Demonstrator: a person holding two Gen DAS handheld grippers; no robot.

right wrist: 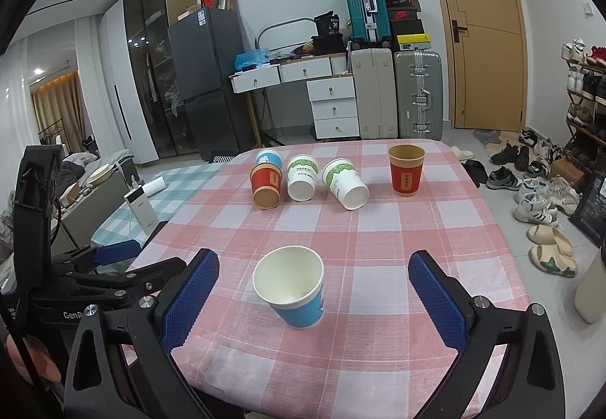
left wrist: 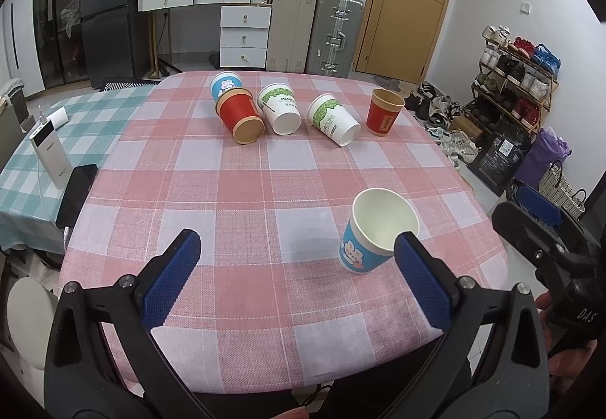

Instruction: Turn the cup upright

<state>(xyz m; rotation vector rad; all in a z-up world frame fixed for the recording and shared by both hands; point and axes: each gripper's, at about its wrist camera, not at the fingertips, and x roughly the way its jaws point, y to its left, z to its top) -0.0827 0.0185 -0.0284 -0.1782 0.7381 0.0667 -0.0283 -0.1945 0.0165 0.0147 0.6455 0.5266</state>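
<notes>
Matt paper cup [right wrist: 293,290] on a woven cloth-covered tabletop [right wrist: 378,241]; each tool's pads [left wrist: 420,279] are rough, knurled blue plastic.

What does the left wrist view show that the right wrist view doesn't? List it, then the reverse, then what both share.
Only the left wrist view shows the bunny print on the near blue cup and a black phone beside the power bank.

Only the right wrist view shows the slippers on the floor and the cup's inside bottom.

Both show that cup upright, four cups lying down, the upright red cup, and the pink checked tablecloth. Both grippers, left and right, are open.
</notes>
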